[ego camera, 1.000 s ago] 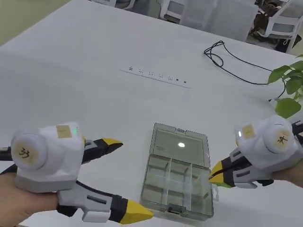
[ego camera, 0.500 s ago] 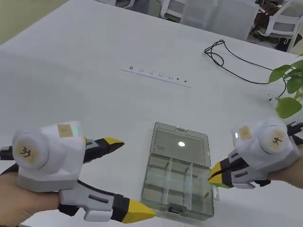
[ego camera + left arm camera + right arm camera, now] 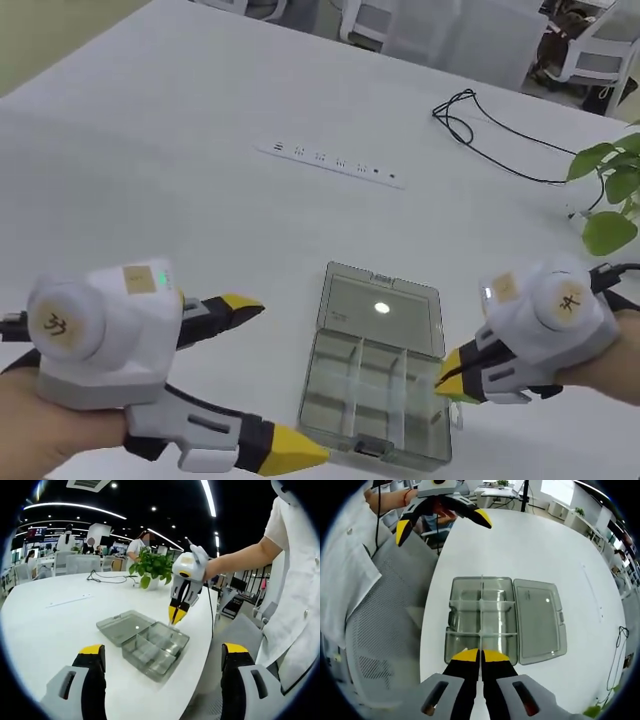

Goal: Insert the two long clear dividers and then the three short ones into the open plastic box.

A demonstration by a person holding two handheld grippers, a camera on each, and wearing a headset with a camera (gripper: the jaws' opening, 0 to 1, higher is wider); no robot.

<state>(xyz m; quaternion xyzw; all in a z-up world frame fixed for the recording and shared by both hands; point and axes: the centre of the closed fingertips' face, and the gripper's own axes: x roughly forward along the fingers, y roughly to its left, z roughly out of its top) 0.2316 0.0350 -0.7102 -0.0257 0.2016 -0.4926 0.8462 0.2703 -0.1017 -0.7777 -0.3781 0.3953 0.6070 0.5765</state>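
We judge this to be the last step, or very nearly so. The open plastic box (image 3: 310,385) lies near the tabletop's (image 3: 150,150) near edge, a little right of its middle. Its lid (image 3: 382,305) is folded flat toward the far edge. Inside the tray we can make out clear dividers (image 3: 355,385). Two run from the hinge side to the latch side, and a line of shorter pieces crosses them, so the tray reads as six compartments. From the right gripper view that crossing line (image 3: 481,605) runs straight away from the tips, so all five pieces seem to be standing in their slots.

The right tongs (image 3: 447,378) hang at the box's right wall, jaws together, just where the nearest short piece ends. We cannot tell whether they pinch its top edge or merely touch it. Clear plastic between yellow tips would hardly show.

The left tongs (image 3: 275,380) hover with jaws wide apart to the left of the box, over the near edge, holding nothing.

If the right tongs do grip that last short divider, we would next press it down until it sits level with its neighbours. Then we would part the jaws and lift straight up, so the piece is not dragged out again. The left tongs could steady the box's left wall, since a light box may slide under a push from the side.
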